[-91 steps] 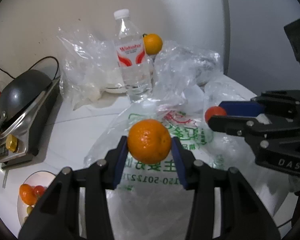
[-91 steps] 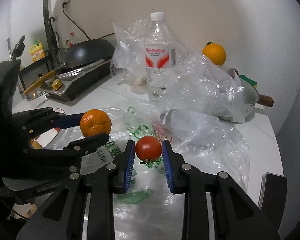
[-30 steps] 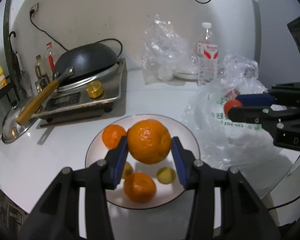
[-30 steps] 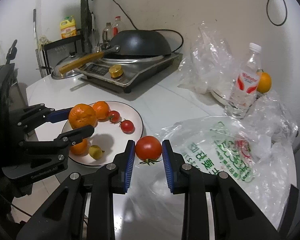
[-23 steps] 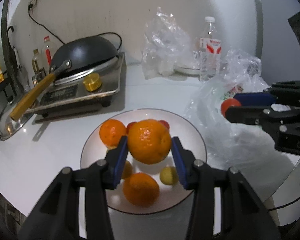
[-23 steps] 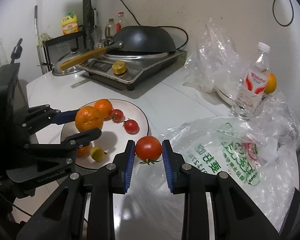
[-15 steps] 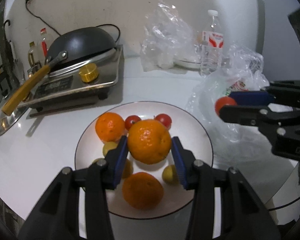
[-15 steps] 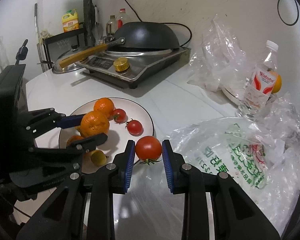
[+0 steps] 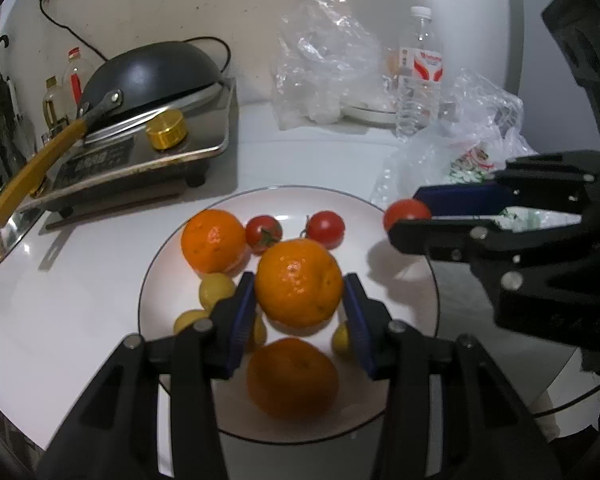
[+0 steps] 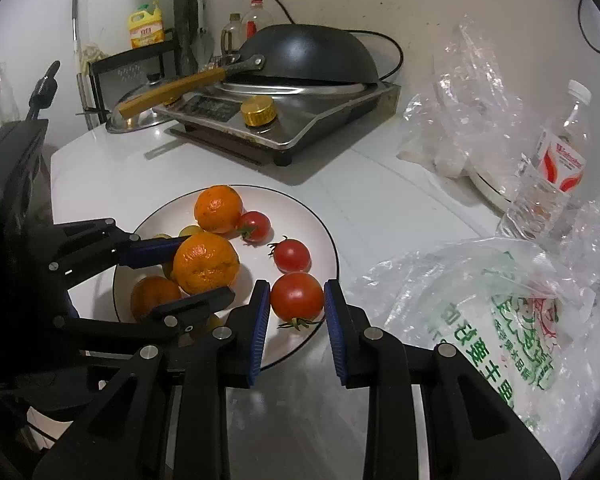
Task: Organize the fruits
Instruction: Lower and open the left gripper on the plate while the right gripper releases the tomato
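Fruits already lie on the white plate (image 9: pixel 403 280): we count two oranges, two small tomatoes and several little yellow fruits. Two more pieces are not yet set down. We find the left gripper (image 9: pixel 300 304) clamped on an orange (image 9: pixel 298 282) above the plate's middle, and the right gripper (image 10: pixel 296 312) closed tight on a tomato (image 10: pixel 297 296) over the plate's near rim. We judge the sorting well advanced; both pieces remain to be released. Beside the plate on the bench (image 10: pixel 379 208) lies a printed plastic bag (image 10: pixel 499 320); its contents we cannot tell.
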The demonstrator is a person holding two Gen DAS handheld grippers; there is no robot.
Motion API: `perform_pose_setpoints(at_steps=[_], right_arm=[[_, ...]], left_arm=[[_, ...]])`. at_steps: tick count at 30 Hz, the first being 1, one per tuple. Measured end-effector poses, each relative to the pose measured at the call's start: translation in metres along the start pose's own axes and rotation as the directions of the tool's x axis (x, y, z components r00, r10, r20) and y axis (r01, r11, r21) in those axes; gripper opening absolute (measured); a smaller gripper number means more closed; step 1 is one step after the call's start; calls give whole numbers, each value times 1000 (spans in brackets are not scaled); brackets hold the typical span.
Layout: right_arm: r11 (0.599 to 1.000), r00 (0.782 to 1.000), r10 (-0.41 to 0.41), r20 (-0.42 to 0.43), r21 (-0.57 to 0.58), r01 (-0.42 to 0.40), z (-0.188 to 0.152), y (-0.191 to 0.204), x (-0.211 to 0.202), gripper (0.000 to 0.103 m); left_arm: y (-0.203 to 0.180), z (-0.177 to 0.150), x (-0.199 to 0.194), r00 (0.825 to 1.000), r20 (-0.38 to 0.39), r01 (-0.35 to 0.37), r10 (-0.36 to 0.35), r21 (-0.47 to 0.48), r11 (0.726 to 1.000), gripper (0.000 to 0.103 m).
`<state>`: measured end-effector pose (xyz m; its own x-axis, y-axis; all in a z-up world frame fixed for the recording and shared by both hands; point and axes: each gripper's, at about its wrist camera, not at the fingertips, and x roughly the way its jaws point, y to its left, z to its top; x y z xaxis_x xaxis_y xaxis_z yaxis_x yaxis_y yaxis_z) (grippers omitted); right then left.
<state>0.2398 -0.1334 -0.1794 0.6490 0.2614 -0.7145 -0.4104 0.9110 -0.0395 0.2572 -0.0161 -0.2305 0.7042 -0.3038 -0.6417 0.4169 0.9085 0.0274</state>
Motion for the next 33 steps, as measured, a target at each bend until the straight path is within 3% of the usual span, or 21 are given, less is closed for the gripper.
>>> perform_pose_setpoints(at_steps=[13,33], right_arm=[[1000,999,-6,-31,-7,5,3,1,18,30],[1000,997,22,-74,-6,-22,3,7,26,30]], left_arm=[[-2,0,-2,999,10,47,-47,2,999,47],[5,-7,-16,999,26,28,-28,-8,1000,47]])
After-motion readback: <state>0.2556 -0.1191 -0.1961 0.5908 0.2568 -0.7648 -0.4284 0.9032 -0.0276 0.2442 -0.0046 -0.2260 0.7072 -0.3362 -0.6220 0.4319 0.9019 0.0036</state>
